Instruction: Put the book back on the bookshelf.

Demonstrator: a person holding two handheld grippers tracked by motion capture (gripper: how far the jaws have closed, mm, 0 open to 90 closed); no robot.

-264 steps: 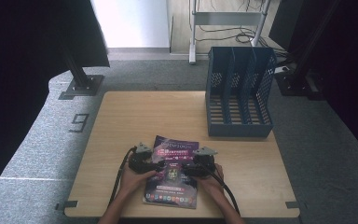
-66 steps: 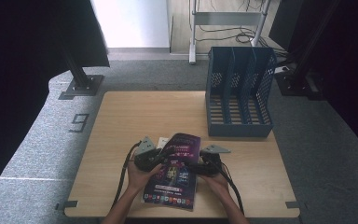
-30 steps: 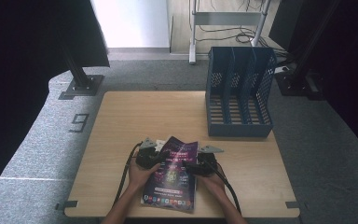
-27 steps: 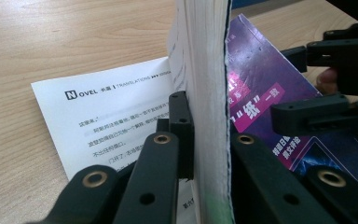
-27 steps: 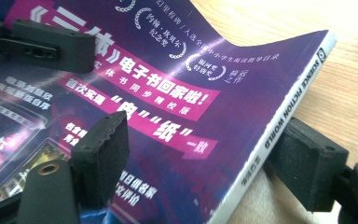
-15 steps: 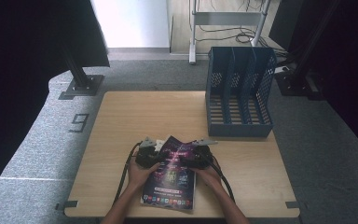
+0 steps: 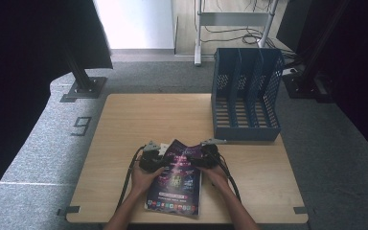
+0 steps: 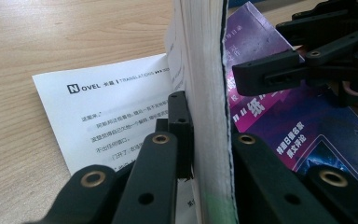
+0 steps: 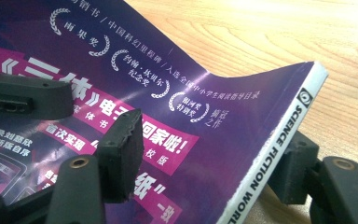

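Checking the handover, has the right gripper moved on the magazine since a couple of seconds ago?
Yes. The right gripper has slid left, away from the blue file rack.

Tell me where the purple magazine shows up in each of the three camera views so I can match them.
High view: the purple magazine lies at the table's near edge, between both hands.
Left gripper view: centre, its page edge upright, clamped between the left gripper jaws; cover to the right.
Right gripper view: its cover spans the left and centre, white spine at lower right, between the right gripper jaws.
Shared landmark: the wooden table.
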